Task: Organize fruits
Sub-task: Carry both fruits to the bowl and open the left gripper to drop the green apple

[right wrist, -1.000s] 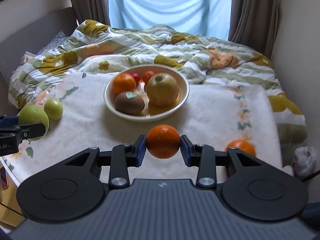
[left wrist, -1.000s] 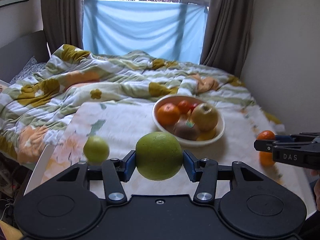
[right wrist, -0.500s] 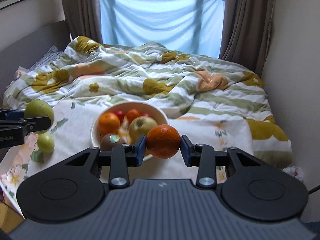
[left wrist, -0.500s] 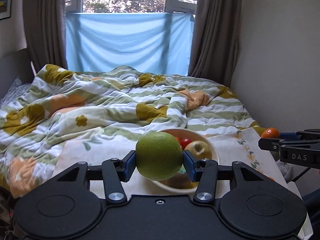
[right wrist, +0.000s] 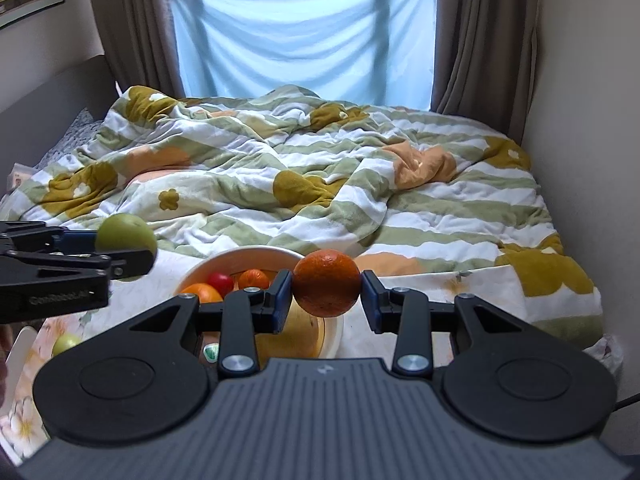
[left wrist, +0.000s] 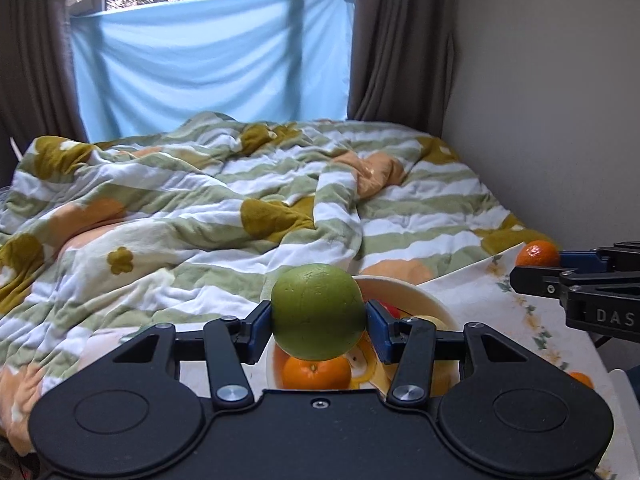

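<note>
Two fruits are held above the bowl (right wrist: 256, 258): a green apple (left wrist: 318, 312) is clamped in the left gripper (left wrist: 319, 322), an orange (right wrist: 326, 283) in the right gripper (right wrist: 326, 296).

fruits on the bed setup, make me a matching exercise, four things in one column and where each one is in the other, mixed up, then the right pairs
Things:
1. big green fruit
2. orange
3. red fruit
4. small green fruit

Places:
A. inside the white bowl
B. between the pads of the right gripper
C. lying on the floral cloth, left of the bowl
D. between the pads of the left gripper

Pairs: 1-D, 2-B, 3-A, 4-C
</note>
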A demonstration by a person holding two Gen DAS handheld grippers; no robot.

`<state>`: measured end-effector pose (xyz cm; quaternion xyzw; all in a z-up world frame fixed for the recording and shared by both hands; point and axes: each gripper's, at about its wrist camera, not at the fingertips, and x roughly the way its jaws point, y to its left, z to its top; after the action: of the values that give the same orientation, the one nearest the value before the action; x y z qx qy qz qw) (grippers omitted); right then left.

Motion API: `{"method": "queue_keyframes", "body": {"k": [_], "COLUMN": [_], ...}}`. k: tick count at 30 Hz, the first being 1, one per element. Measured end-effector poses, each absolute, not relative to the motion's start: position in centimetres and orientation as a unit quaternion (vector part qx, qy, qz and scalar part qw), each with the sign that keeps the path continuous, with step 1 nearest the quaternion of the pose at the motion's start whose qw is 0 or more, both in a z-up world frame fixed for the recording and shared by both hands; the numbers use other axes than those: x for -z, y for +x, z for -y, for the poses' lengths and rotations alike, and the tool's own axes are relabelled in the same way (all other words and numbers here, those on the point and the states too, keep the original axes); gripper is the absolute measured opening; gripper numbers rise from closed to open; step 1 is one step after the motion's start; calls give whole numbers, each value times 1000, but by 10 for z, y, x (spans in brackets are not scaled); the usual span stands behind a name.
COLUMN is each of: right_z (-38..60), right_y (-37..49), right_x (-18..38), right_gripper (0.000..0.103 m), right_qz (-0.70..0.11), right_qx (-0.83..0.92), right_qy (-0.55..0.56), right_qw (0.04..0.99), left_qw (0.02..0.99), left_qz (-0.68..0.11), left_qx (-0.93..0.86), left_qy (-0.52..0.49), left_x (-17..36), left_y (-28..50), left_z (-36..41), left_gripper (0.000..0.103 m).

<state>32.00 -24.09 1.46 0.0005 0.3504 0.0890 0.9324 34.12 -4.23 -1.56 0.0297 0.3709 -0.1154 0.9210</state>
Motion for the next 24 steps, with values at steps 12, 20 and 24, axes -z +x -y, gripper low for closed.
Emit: {"method": "queue_keyframes", "body": {"k": [12, 20, 24], "right_z": [238, 243, 243], "right_y": [366, 380, 385], "right_x": [23, 38, 42], "right_gripper": [52, 52, 52], "right_qz": [-392, -407, -410], "right_qx": [-62, -50, -50], "right_qy": [14, 20, 20], "right_qw": [918, 912, 911], "left_qw": [896, 889, 885], "left_qz": [-415, -425, -431], "left_qx": [146, 156, 158], "left_qy": [54, 76, 78], "left_x": [63, 78, 83], "left_y": [408, 418, 420], "left_z": [52, 60, 62], "left_gripper": [54, 54, 55]}}
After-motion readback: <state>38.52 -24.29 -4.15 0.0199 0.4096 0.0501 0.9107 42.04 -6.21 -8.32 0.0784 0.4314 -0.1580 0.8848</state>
